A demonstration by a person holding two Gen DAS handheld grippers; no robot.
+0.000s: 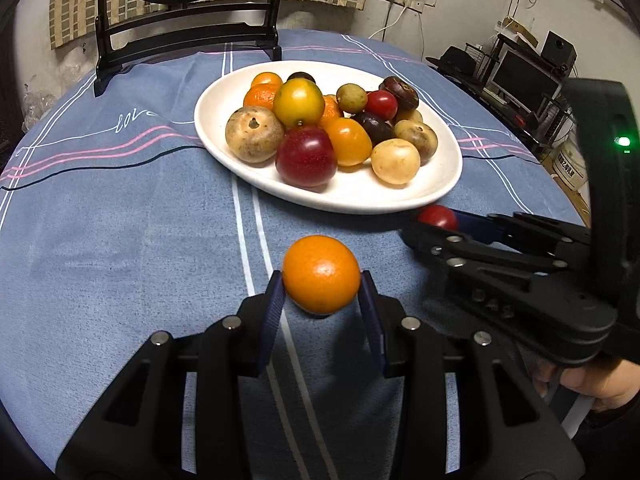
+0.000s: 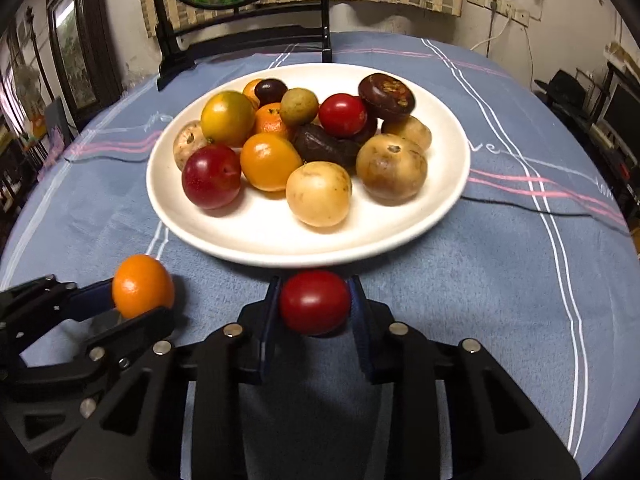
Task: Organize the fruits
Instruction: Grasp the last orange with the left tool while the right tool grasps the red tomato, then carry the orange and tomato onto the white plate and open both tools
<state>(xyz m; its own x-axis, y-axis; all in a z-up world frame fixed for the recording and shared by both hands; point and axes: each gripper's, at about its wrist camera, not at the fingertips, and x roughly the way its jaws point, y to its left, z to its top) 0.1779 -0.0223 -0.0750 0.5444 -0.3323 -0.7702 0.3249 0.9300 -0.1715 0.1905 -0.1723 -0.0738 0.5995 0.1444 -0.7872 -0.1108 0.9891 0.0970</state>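
Centrally, a small orange fruit [image 1: 321, 274] is gripped between the blue pads of the left gripper [image 1: 322, 300], just above the blue tablecloth [image 1: 120, 240]; a red tomato [image 2: 315, 302] is clamped between the pads of the right gripper [image 2: 314, 308], just before the rim of the white plate [image 2: 260, 240]. Only in the left wrist view are a green light [image 1: 622, 142], a hand [image 1: 600, 384] on the right gripper's handle and a desk with monitors [image 1: 520, 76] shown. Only in the right wrist view is a dark window frame [image 2: 76, 52] seen at far left. Mixed fruits [image 2: 304, 148] are heaped on the plate, behind which a black stand [image 2: 244, 36] is set against a stained wall
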